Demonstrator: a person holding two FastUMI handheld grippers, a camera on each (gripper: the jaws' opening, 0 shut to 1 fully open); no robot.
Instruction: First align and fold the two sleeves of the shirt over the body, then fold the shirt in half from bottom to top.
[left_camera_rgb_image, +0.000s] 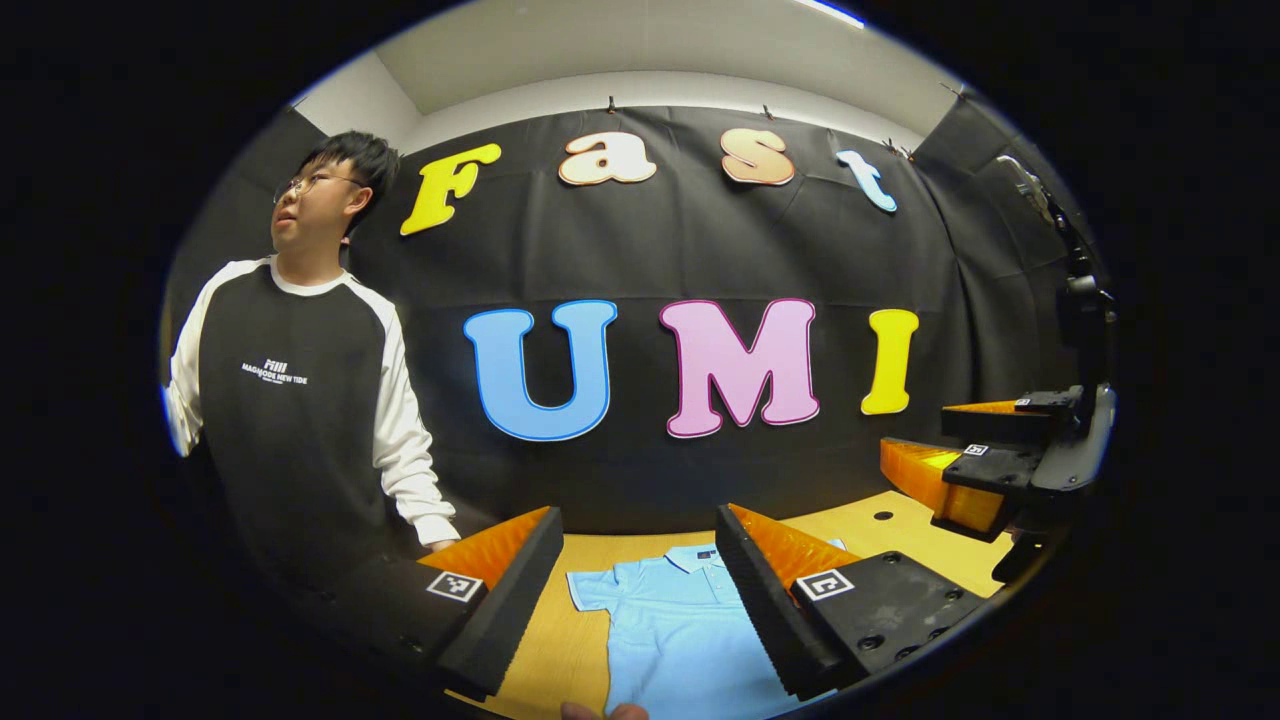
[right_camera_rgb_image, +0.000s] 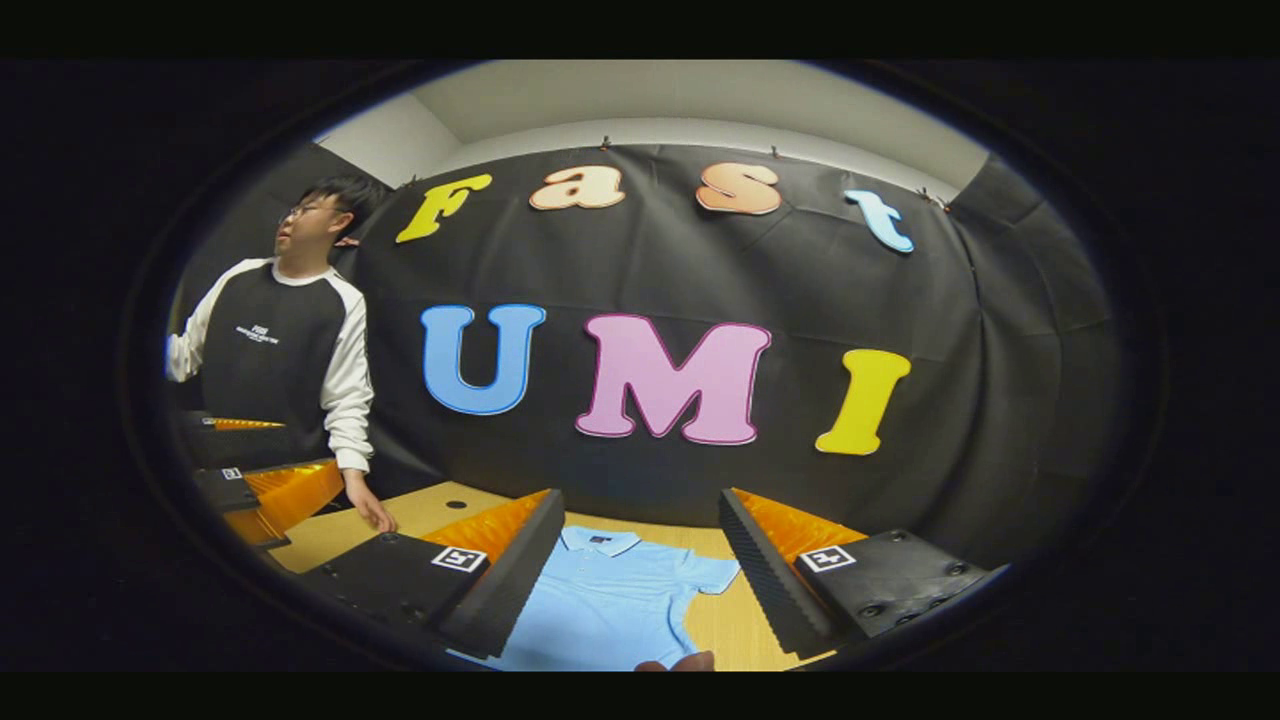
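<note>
A light blue polo shirt (left_camera_rgb_image: 672, 625) lies flat on the wooden table (left_camera_rgb_image: 900, 530), collar toward the far wall and short sleeves spread out. My left gripper (left_camera_rgb_image: 636, 525) hovers open above it, its fingers framing the shirt's chest. In the right gripper view the same shirt (right_camera_rgb_image: 610, 600) lies between the fingers of my right gripper (right_camera_rgb_image: 640, 500), which is also open and holds nothing. The right gripper (left_camera_rgb_image: 915, 428) shows open at the right edge of the left gripper view. The left gripper (right_camera_rgb_image: 312, 448) shows open at the left of the right gripper view.
A person (left_camera_rgb_image: 300, 400) in a black and white sweatshirt stands at the table's left side, one hand (right_camera_rgb_image: 375, 515) resting on the table (right_camera_rgb_image: 440, 505). Black cloth closes off the back. A fingertip of the holding hand (right_camera_rgb_image: 680, 662) shows at the bottom edge.
</note>
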